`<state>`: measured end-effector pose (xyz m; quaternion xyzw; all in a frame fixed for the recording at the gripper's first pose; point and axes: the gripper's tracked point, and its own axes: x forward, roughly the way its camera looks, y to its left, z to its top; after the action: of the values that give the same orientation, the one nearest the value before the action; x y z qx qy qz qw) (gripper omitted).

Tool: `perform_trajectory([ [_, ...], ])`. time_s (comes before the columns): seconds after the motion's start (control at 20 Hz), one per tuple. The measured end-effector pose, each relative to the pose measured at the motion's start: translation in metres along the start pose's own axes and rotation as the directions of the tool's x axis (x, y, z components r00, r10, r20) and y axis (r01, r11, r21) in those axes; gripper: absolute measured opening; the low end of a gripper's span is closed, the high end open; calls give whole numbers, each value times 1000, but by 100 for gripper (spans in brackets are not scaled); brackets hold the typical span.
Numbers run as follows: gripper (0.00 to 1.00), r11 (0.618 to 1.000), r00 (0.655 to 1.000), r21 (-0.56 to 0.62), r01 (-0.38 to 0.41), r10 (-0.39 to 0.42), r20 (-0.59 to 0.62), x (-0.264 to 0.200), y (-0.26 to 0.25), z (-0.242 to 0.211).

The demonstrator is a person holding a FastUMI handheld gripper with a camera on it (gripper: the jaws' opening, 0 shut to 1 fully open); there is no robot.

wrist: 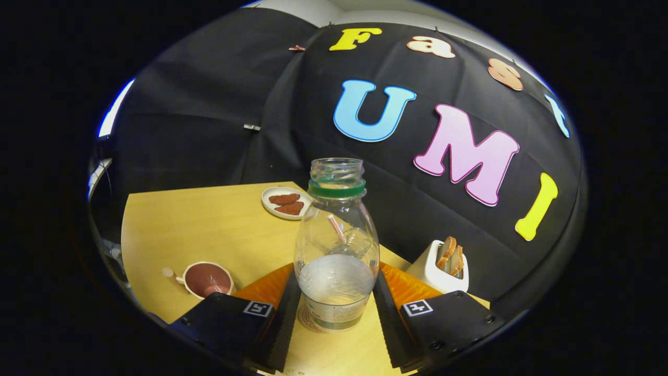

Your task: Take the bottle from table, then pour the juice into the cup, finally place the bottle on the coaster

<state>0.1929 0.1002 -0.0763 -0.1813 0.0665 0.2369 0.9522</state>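
Surroundings: white oval plate (284,202) with brown pieces, white toast holder (437,271), dark-lined cup (207,279). Your gripper (336,313) clamped the uncapped clear plastic bottle (336,250), upright on the round coaster (307,319).

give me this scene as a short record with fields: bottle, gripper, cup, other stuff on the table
bottle: clear bottle, uncapped, upright, some pale liquid at the bottom, on a round coaster
gripper: gripper fingers on either side of the bottle's base; contact unclear
cup: cup beside the left finger, no liquid visible
table: wooden table; plate beyond the bottle; white holder with bread slices
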Motion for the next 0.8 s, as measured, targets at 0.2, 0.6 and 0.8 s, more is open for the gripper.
perform_trajectory([
  [0.2, 75, 981, 999, 192, -14, 7, 34, 14, 12, -20],
  [0.6, 75, 957, 999, 288, 40, -44, 7, 47, 0, -60],
  [0.8, 75, 955, 997, 289, 63, -70, 13, 57, -9, -66],
])
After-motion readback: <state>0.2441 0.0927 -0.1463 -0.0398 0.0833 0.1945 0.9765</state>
